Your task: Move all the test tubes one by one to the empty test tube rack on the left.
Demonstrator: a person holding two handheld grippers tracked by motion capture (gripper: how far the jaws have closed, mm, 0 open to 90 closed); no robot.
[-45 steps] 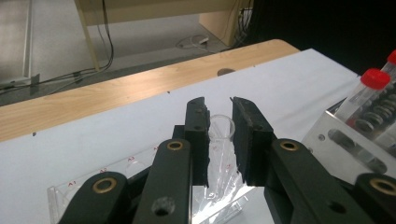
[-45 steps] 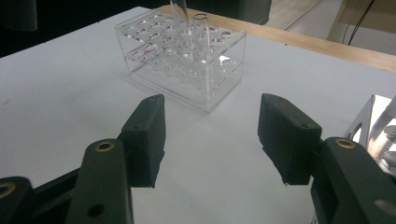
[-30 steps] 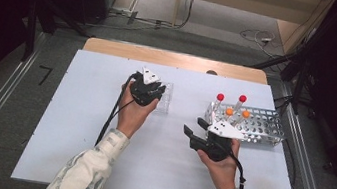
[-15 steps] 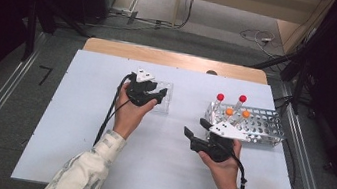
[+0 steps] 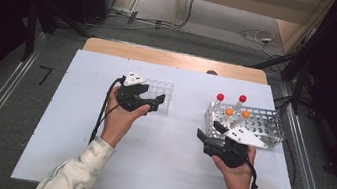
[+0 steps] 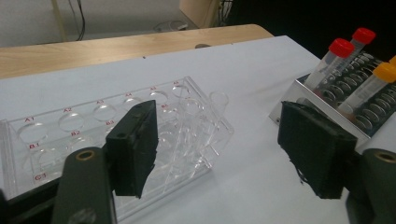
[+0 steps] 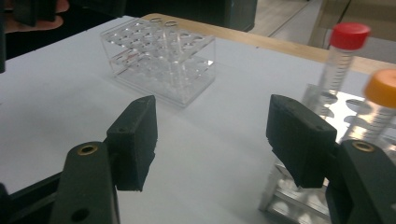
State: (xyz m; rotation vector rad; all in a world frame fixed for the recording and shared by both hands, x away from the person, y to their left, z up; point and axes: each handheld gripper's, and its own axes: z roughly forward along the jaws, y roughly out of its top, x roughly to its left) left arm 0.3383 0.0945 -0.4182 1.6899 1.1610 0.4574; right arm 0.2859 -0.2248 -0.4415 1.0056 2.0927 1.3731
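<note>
L claw point(image 5: 155, 103) gapes by clear rack point(image 5: 162, 92); metal rack point(image 5: 267, 123) near R claw point(image 5: 209, 131).

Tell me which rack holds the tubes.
The metal rack by the right gripper; it holds four capped tubes. The clear rack holds none.

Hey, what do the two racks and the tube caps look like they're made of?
Clear rack: probably acrylic or a similar hard plastic; it is see-through and glossy, with printed labels by its holes.
Metal rack: looks like sheet metal, silvery and reflective, with punched rows of holes.
Red caps and orange caps: apparently plastic, opaque and smooth.
</note>
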